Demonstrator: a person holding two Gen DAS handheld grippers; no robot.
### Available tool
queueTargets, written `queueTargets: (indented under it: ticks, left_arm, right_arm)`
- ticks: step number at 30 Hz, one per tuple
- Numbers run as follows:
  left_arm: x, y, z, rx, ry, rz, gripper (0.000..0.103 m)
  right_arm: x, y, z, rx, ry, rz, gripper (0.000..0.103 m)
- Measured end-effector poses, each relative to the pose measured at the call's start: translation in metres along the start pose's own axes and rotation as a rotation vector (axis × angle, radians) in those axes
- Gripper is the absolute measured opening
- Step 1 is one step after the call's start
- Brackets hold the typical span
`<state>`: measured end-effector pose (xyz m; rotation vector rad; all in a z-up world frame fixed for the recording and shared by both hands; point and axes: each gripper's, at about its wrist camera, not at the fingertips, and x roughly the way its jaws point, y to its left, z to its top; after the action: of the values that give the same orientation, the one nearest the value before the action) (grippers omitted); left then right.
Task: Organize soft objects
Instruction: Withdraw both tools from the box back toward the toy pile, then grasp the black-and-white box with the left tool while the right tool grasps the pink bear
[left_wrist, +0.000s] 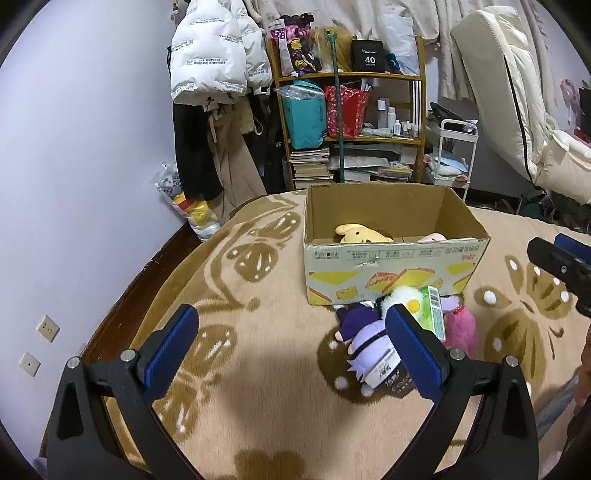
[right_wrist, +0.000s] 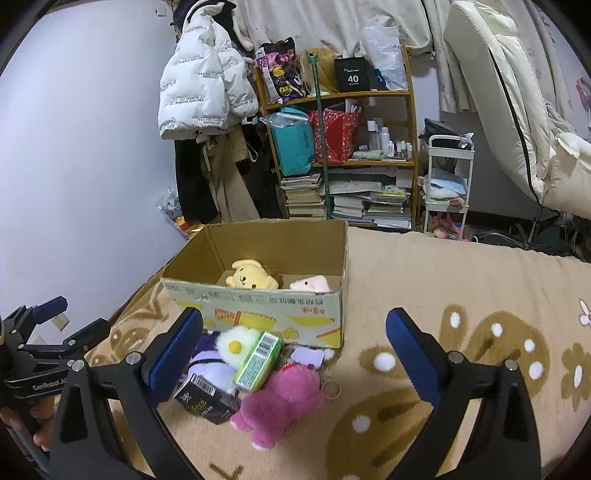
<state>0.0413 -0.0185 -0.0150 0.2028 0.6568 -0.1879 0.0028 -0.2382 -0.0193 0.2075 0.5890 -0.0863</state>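
Both jaws are standing wide and empty as the right gripper (right_wrist: 293, 363) is hovering over the pink plush (right_wrist: 282, 400) — likely light and squashy, best pinched across its belly — lying before the cardboard box (right_wrist: 258, 314).

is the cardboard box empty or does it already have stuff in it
Not empty. The open-topped cardboard box already holds a yellow plush and a pink plush on its floor, with bare space around them.
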Motion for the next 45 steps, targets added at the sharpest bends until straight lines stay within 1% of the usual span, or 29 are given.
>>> queueTargets:
  ticks: [6,13,24,31,37,45]
  left_arm:
    - [0.006,-0.004,-0.002,0.012,0.01,-0.003,0.1]
    - [0.02,-0.012,-0.005,0.024,0.03,-0.019,0.1]
    - [0.045,-0.025,-0.012,0.022,0.106,-0.059,0.1]
    - [0.057,-0.03,-0.015,0.027,0.144,-0.076,0.1]
    - [0.067,-0.039,-0.019,0.035,0.185,-0.098,0.1]
    - [0.081,-0.058,-0.028,0.078,0.236,-0.109,0.1]
  right_arm:
    - [0.01,0.006,-0.006,-0.037,0.035,-0.019,0.103]
    - [0.029,0.002,-0.009,-0.013,0.087,-0.023,0.103]
    - [0.064,-0.009,-0.015,0.017,0.205,-0.051,0.103]
    - [0.084,-0.014,-0.023,0.036,0.28,-0.051,0.103]
    - [0.095,-0.015,-0.028,0.041,0.319,-0.056,0.103]
    - [0.107,-0.015,-0.033,0.046,0.37,-0.073,0.103]
